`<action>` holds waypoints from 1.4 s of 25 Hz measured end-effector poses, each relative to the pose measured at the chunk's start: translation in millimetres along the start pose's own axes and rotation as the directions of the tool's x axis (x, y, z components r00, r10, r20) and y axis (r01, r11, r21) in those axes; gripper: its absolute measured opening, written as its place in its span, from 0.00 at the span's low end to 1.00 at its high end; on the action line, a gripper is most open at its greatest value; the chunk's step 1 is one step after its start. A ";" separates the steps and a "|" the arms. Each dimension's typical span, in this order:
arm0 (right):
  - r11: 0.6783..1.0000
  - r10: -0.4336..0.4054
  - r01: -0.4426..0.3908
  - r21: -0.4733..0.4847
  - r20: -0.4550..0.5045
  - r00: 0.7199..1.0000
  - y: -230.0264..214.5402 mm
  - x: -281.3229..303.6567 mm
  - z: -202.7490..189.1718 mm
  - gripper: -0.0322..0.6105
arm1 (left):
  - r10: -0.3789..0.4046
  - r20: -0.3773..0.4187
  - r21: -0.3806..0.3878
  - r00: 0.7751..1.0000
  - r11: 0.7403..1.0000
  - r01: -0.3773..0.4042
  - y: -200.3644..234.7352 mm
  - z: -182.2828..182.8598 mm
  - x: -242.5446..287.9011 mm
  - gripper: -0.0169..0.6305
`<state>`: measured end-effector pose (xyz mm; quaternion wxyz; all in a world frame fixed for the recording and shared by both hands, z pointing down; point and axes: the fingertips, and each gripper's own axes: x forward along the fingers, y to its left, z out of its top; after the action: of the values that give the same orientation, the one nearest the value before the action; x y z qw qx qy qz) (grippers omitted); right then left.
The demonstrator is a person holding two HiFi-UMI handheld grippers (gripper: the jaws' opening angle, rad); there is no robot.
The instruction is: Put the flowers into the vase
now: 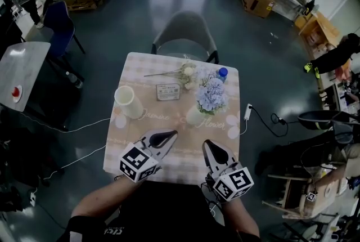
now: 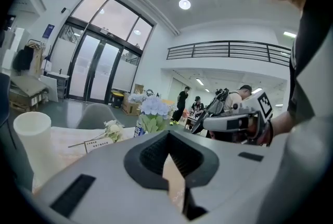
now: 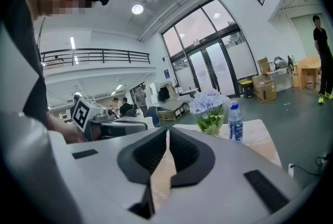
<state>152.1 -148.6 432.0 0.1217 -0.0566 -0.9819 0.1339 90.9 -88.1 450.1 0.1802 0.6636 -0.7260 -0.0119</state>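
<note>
Checked tablecloth (image 1: 140, 139), pale blue flowers (image 1: 211, 94) upright in vase (image 1: 194, 116)

The tablecloth (image 1: 169, 152) script reads "Flowers"; the card (image 1: 168, 92) print is illegible.

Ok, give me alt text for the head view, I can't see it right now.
From above, the left claw and right claw sit shut and empty over the near edge of a checked-cloth table. Beyond them stand blue flowers and a white vase; cream flowers lie farther back.
</note>
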 end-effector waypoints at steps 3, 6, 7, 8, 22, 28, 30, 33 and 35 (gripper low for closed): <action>1.000 0.005 -0.005 0.002 -0.006 1.000 3.4 0.8 -1.8 0.11 | -0.002 0.006 0.007 1.000 1.000 0.002 -0.7 2.4 -4.6 0.04; 1.000 0.009 -0.009 0.004 -0.010 1.000 7.2 2.0 -2.4 0.11 | -0.008 -0.005 0.014 1.000 1.000 0.008 -0.6 0.5 -7.2 0.04; 1.000 0.010 -0.010 0.005 -0.011 1.000 8.3 2.3 -2.9 0.11 | -0.011 -0.009 0.017 1.000 1.000 0.012 -0.8 -0.9 -8.1 0.04; 1.000 0.010 -0.010 0.005 -0.014 1.000 9.1 2.6 -3.8 0.11 | -0.016 -0.010 0.020 1.000 1.000 0.017 -1.5 -2.1 -8.8 0.04; 1.000 0.022 -0.022 -0.005 -0.010 1.000 54.0 18.3 -15.8 0.11 | 0.015 0.009 0.031 1.000 0.999 -0.015 10.1 -18.8 -61.4 0.04; 0.997 0.082 -0.082 0.009 -0.019 0.996 78.8 13.9 -26.1 0.11 | 0.082 0.017 0.002 0.996 0.997 -0.082 3.9 -23.9 -91.3 0.05; 0.994 0.110 -0.109 0.015 -0.024 0.994 85.2 9.9 -33.2 0.11 | 0.116 0.024 -0.004 0.993 0.993 -0.116 1.0 -25.3 -98.8 0.05; 0.988 0.152 -0.151 0.024 -0.042 0.988 93.5 1.5 -45.2 0.11 | 0.157 0.040 -0.018 0.987 0.987 -0.157 -10.1 -27.4 -106.0 0.05; 0.983 0.183 -0.182 0.023 -0.055 0.982 103.4 -4.4 -55.0 0.11 | 0.184 0.043 -0.020 0.982 0.983 -0.183 -18.2 -31.0 -114.3 0.05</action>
<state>178.5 -36.4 453.9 0.1373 -0.1491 -0.9674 0.1516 123.1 27.2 446.3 0.1695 0.5920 -0.7877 -0.0160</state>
